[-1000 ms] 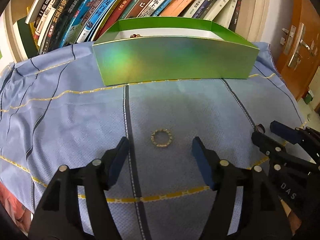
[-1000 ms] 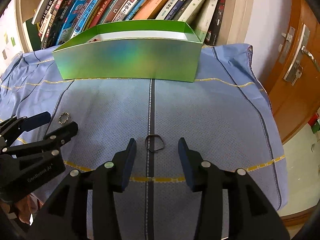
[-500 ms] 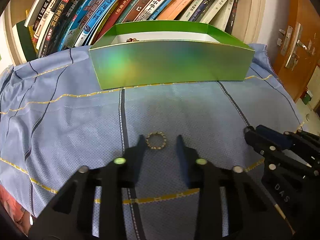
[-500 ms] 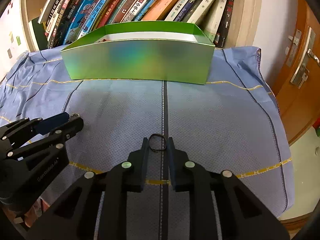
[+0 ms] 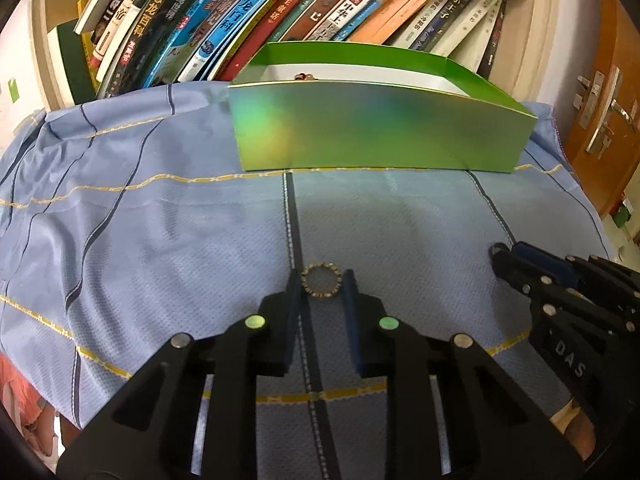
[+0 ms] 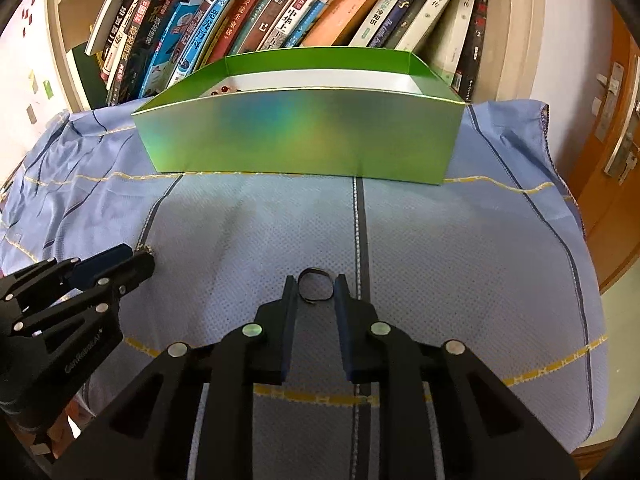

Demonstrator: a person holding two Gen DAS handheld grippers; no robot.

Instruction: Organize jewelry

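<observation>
On the blue cloth (image 5: 160, 240) in front of the green box (image 5: 380, 132), both grippers are down at once. The left gripper (image 5: 322, 286) has its fingers (image 5: 294, 300) pinched in on the gold ring (image 5: 320, 282); they have just been closing, and the pads sit against the ring's two sides, right on the cloth's dark stripe. The right gripper (image 6: 316, 288) has closed in too, and its fingers (image 6: 290, 300) are now a touch looser on the dark ring (image 6: 316, 285), which sits between the tips, looking slightly squashed, touching both pads. Both rings are down at the cloth, well apart from the box. Something small and reddish (image 6: 224, 90) lies inside the box at its left end. Books (image 6: 280, 12) lean along the shelf behind.
</observation>
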